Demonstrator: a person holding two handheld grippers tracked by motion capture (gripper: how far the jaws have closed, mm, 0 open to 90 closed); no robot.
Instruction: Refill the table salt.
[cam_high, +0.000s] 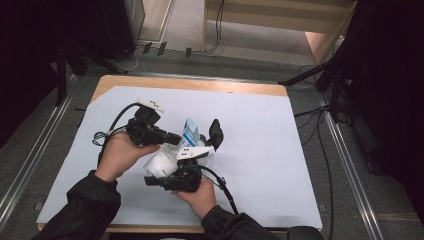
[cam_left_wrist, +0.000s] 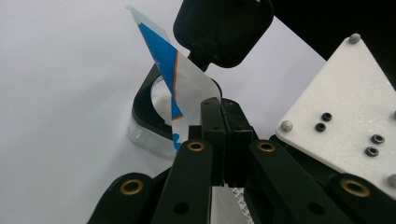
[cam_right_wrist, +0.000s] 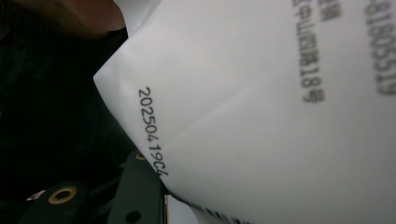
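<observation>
Left hand-held gripper (cam_high: 172, 137): jaws pressed together on the upper edge of a white plastic bag (cam_high: 167, 155) with blue and orange print. The left gripper view shows the two black jaws meeting flat, with the thin printed film (cam_left_wrist: 175, 88) coming up from between them and standing tilted to the left.

Right hand-held gripper (cam_high: 192, 162): held low in the person's right hand (cam_high: 200, 197), against the white body of the bag. In the right gripper view the bag (cam_right_wrist: 261, 112) lies very close to the camera, with a printed date code and blurred characters on it. I cannot tell from the frames whether these jaws press on the bag or stand free.

Position of bag: held up between the two grippers, above the near middle of the counter (cam_high: 260, 130), which is covered by a pale sheet. Whether its lower end touches the sheet I cannot tell.

Left hand (cam_high: 122, 150) grips the left tool from the side; its cable (cam_high: 117, 120) loops away to the left.
</observation>
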